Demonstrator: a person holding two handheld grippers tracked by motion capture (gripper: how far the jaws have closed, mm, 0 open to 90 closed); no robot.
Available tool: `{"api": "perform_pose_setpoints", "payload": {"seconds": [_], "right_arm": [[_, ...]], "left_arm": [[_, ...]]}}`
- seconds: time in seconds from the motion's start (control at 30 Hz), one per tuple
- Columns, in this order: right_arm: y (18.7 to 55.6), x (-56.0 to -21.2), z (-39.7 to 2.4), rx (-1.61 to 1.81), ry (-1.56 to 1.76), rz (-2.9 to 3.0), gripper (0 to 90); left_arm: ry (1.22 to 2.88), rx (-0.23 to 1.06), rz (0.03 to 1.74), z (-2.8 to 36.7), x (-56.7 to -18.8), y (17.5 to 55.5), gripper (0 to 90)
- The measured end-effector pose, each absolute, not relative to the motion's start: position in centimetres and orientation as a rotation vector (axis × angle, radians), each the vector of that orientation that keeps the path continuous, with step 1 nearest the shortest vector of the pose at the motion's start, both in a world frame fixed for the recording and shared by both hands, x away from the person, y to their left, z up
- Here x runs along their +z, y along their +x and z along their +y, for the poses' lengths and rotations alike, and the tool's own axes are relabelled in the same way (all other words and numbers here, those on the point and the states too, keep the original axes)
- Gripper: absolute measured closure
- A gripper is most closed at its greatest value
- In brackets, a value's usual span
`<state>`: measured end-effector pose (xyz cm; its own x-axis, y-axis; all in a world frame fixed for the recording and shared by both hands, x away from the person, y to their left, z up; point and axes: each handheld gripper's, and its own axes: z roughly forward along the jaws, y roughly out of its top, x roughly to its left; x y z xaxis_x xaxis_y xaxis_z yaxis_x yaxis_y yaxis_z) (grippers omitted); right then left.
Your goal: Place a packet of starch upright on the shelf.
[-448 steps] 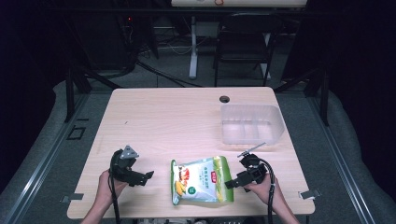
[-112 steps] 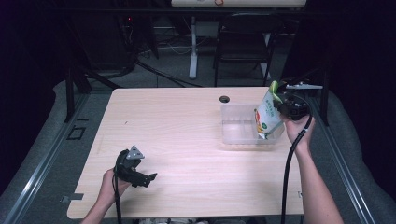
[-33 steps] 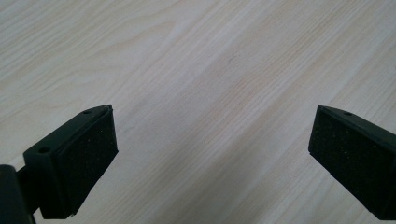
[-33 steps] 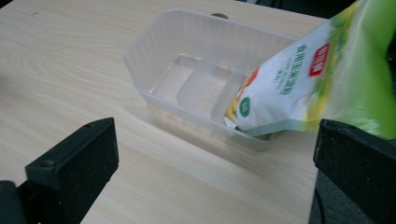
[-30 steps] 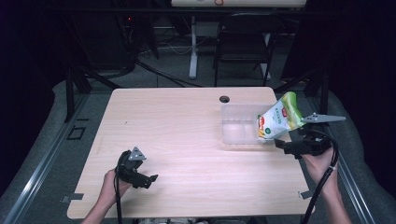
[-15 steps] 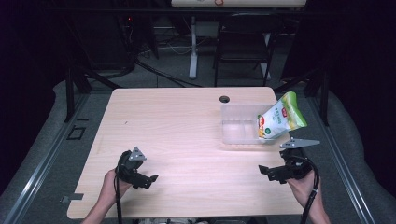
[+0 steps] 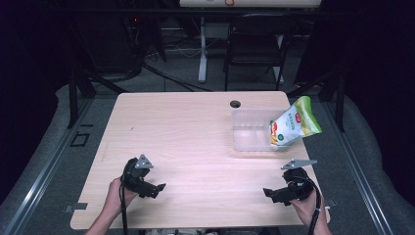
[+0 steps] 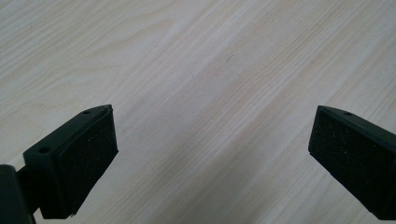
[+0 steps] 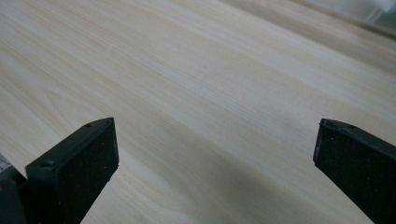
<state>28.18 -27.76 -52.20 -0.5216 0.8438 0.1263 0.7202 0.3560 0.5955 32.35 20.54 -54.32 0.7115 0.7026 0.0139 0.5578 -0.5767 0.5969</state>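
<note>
1. Snack pouch (image 7: 294, 124): propped tilted in the clear plastic bin (image 7: 249, 132) at the counter's far right; I judge placement done.
2. Right claw (image 7: 274, 194): released, empty, well apart from the bin.
3. Left claw (image 7: 155, 188): spread wide, idle.
4. Counter (image 7: 195, 132): pale wood; dark room, chair (image 7: 252, 44) behind.

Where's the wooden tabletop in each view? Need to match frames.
High view: the wooden tabletop takes up the middle, with the left claw and right claw low over its near edge.
Left gripper view: it runs across the frame behind the open jaws.
Right gripper view: the same, behind the open jaws.
Shared landmark: its pale grain lines.
</note>
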Motion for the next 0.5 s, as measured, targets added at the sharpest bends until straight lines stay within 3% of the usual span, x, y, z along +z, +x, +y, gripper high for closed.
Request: {"api": "perform_pose_setpoints", "payload": {"seconds": [0.5], "right_arm": [[28.4,-53.7,-28.3,0.826,1.412,2.432,0.0]], "left_arm": [[2.35,0.328,0.952,20.4,-54.3,32.5,1.2]]}}
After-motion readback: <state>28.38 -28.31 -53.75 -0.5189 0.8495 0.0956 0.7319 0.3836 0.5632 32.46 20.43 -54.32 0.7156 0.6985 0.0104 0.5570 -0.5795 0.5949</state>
